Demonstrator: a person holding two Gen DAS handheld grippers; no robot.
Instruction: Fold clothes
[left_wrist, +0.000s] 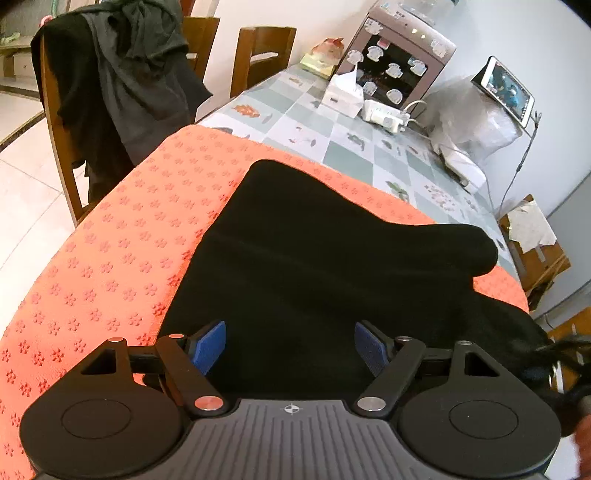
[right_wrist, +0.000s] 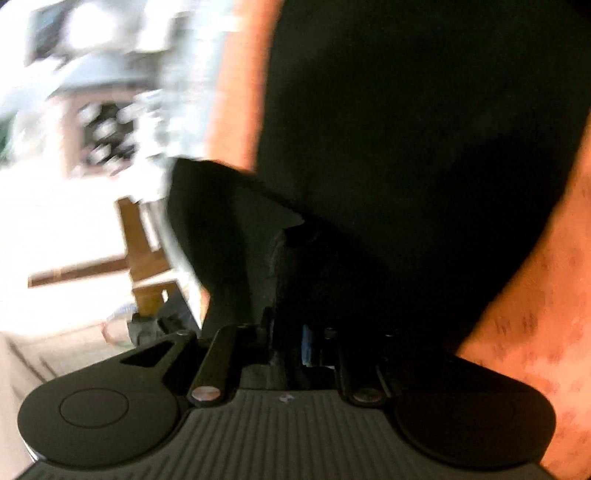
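Observation:
A black garment (left_wrist: 314, 251) lies spread on an orange flower-print mat (left_wrist: 110, 258) on the table. One sleeve-like flap reaches out to the right. My left gripper (left_wrist: 290, 345) hovers over the garment's near edge. Its blue pads (left_wrist: 208, 345) stand wide apart with nothing pinched between them. In the blurred right wrist view, my right gripper (right_wrist: 295, 343) has its jaws drawn close together, with a bunched fold of the black garment (right_wrist: 406, 129) between them at the edge nearest me. The orange mat (right_wrist: 535, 314) shows to the right.
A wooden chair draped with dark clothes (left_wrist: 122, 74) stands at the table's left. On the checked tablecloth (left_wrist: 332, 140) beyond the mat are a tissue box (left_wrist: 343, 92), a power strip (left_wrist: 384, 116), a grey appliance (left_wrist: 395, 70), a plastic bag (left_wrist: 469, 118) and a phone on a stand (left_wrist: 509, 92).

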